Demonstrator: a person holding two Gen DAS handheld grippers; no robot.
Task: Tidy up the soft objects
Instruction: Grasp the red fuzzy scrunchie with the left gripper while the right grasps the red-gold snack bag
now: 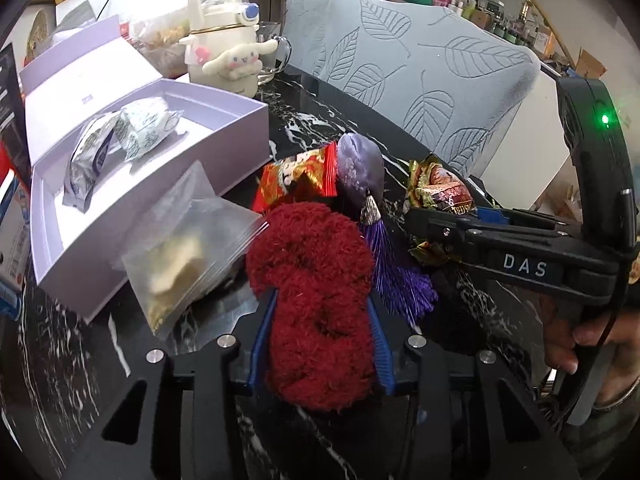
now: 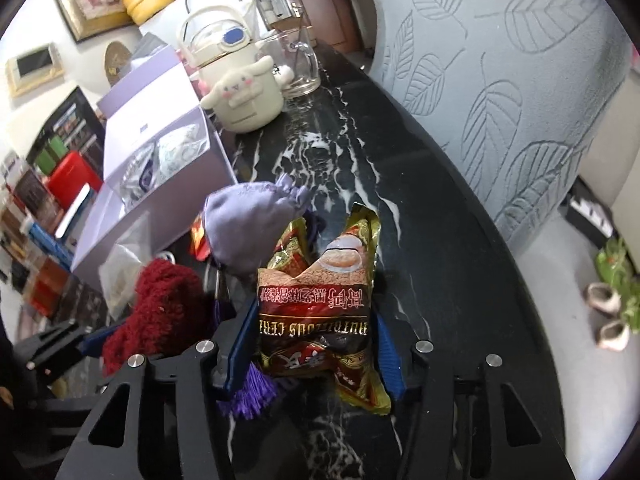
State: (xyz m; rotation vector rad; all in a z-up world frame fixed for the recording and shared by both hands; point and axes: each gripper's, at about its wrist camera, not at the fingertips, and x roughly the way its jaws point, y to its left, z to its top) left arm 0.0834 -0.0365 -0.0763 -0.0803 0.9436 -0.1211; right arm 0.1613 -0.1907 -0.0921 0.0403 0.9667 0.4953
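On the black marbled counter [image 1: 320,120], from left to right, we list:

1. Lilac box [image 1: 240,128], lid up, two wrapped packets [image 1: 120,140] lying inside.
2. Clear zip bag [image 1: 188,248] of pale contents, leaning on the box's front wall.
3. Red fuzzy scrunchie [image 1: 320,300], pinched between the blue pads of our left tongs [image 1: 320,340], touching the zip bag.
4. Red snack packet [image 1: 296,180], just behind the scrunchie.
5. Lilac satin pouch [image 1: 358,164] with purple tassel [image 1: 396,276], beside the scrunchie.
6. Gold-and-red cereal sachet [image 2: 320,308], pinched by our right tongs [image 2: 316,344], just beside the pouch.

Behind the box we note a cream kettle [image 1: 220,32] and a glass mug [image 2: 296,64]; a chair with a leaf-pattern cover [image 1: 420,68] stands past the counter's edge.
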